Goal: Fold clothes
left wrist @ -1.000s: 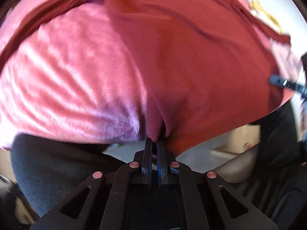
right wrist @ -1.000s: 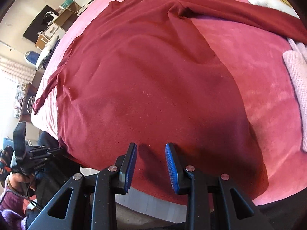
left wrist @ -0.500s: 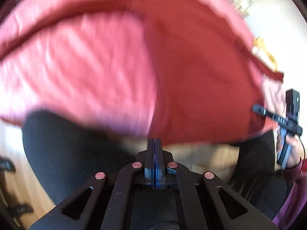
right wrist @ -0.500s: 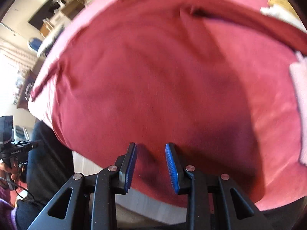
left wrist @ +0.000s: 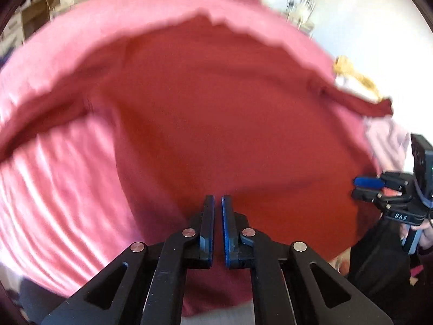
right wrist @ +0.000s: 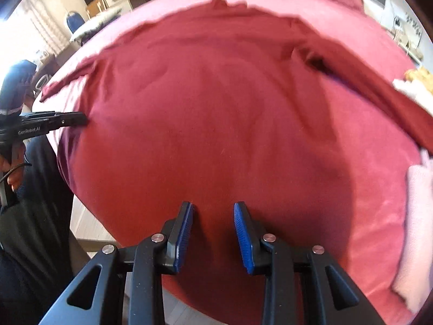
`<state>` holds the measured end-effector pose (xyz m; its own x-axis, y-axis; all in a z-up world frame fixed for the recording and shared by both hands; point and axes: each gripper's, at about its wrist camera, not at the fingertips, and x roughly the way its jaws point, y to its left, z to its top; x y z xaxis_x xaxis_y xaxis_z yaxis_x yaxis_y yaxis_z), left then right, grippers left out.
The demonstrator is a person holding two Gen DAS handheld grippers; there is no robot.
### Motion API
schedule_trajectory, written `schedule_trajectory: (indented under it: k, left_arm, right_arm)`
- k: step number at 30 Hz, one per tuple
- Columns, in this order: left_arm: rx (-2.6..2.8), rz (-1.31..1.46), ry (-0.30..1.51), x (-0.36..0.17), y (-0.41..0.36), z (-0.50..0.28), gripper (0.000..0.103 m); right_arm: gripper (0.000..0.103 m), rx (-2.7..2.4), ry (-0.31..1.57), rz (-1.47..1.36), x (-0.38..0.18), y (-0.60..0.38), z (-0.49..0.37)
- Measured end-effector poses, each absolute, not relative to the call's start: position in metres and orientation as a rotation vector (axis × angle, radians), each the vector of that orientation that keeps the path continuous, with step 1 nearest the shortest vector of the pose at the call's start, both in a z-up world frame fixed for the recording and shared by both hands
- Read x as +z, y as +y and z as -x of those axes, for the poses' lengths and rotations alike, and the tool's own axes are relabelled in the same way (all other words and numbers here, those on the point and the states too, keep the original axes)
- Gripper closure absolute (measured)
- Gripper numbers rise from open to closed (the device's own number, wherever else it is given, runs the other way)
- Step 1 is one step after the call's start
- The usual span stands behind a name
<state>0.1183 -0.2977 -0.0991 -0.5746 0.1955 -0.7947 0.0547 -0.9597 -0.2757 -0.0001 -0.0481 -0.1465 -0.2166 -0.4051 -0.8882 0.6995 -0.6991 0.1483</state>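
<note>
My dark red long-sleeved cotton shirt (right wrist: 216, 113) lies spread flat on the pink bed (right wrist: 373, 189), sleeves out; my left tool (left wrist: 218, 203) is barely parted, my right tool (right wrist: 213, 211) wide apart, both empty.

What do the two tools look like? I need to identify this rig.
Both are black angular frames with triangular cutouts, silver rivets and blue ribbed pads. The left tool reads "GenRobot.AI" on its side; the right tool shows "DAS". A dark cable hangs by the left handle.

A plain dark red shirt (right wrist: 216, 124) lies on a pink bed (right wrist: 379, 216). Right of the shirt sits a pale pink towel (right wrist: 416, 233), with a yellow cloth (left wrist: 357, 77) beyond it. Both hand-held grippers are black with blue pads (right wrist: 242, 233).
</note>
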Motion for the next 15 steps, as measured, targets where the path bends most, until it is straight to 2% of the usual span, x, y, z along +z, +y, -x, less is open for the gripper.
schedule_trajectory:
  k: [2,6,11,15]
  left_arm:
    - [2.771,1.300,-0.411,-0.087,-0.303,-0.097,0.094]
    - [2.871,1.222,-0.454,-0.089,-0.317,-0.041,0.076]
    - [2.892,1.320,-0.550,-0.117,-0.329,0.041,0.074]
    - [3.038,1.306,-0.368,-0.127,-0.339,0.081,0.074]
  right_arm:
    - [0.071,-1.985,0.290,-1.266,-0.135,-0.052,0.016]
    - [0.071,-1.959,0.217,-1.212,-0.123,-0.094,0.066]
    - [0.071,-1.914,0.159,-1.168,-0.119,-0.179,0.141]
    - [0.071,-1.825,0.080,-1.201,-0.129,-0.244,0.196]
